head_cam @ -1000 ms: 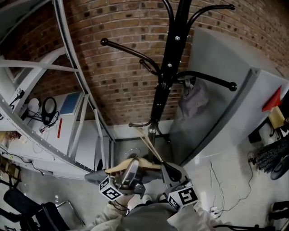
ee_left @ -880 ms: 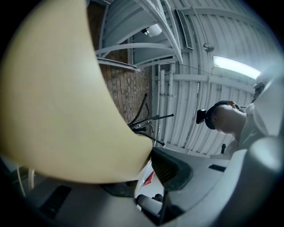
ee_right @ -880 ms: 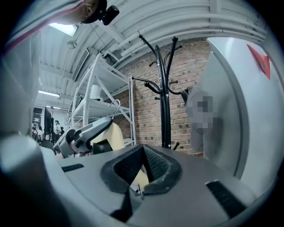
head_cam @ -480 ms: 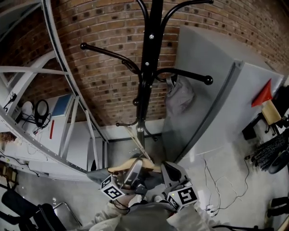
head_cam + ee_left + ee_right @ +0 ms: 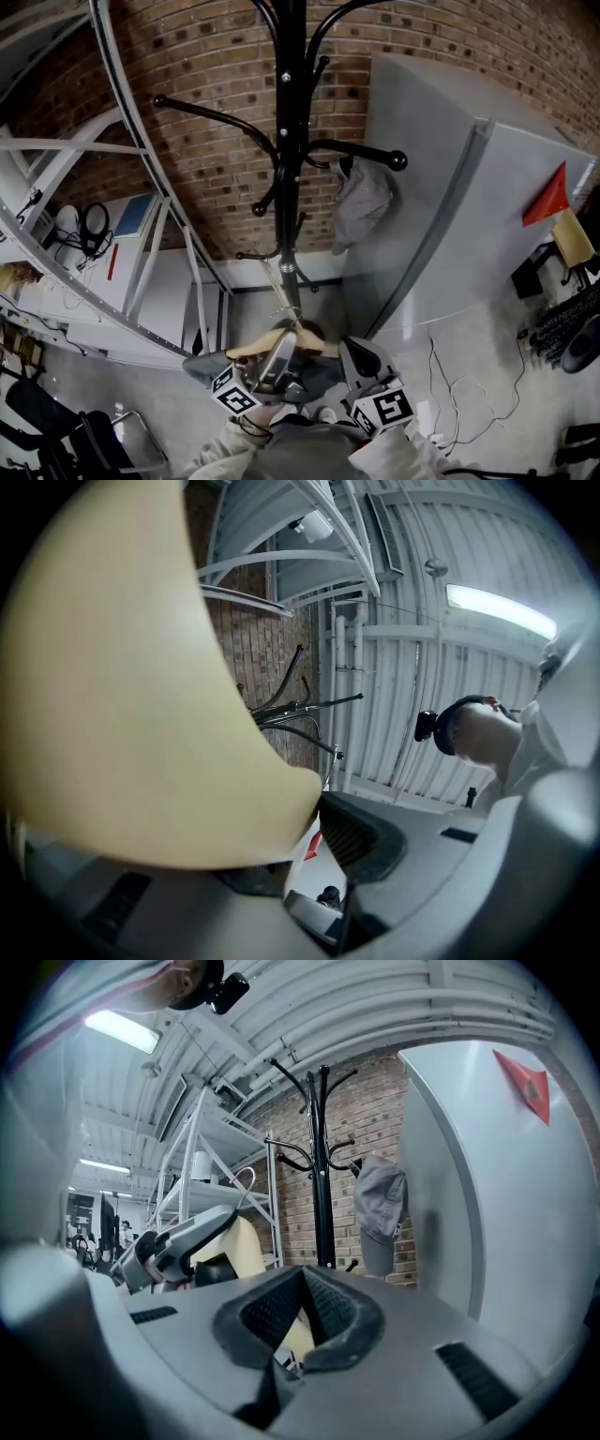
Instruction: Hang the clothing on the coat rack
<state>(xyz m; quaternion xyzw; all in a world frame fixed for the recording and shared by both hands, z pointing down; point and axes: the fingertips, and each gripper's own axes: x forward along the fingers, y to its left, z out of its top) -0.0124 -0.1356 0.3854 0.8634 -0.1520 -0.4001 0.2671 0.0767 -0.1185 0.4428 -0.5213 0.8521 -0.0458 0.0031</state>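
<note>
A black coat rack [image 5: 286,169] stands against the brick wall, and a grey garment [image 5: 361,202] hangs from its right hook. Low in the head view, a wooden hanger [image 5: 272,339] carries grey clothing [image 5: 211,367]. My left gripper [image 5: 278,361] is shut on the hanger, whose pale wood [image 5: 112,686] fills the left of the left gripper view. My right gripper [image 5: 356,356] sits at the hanger's right end. Its pads [image 5: 328,1312] are closed around a pale sliver of the hanger. The rack [image 5: 322,1176] and the hung garment [image 5: 380,1208] are ahead in the right gripper view.
A tall grey cabinet [image 5: 450,216] with a red triangle [image 5: 548,197] stands right of the rack. White metal shelving [image 5: 141,187] runs along the left, with headphones [image 5: 94,230] on it. Cables [image 5: 441,366] lie on the floor at right, and a dark chair [image 5: 94,441] is at bottom left.
The head view has swung, so the rack's pole now sits further left and nearer the middle. Both grippers and the hanger keep their place at the bottom of the view.
</note>
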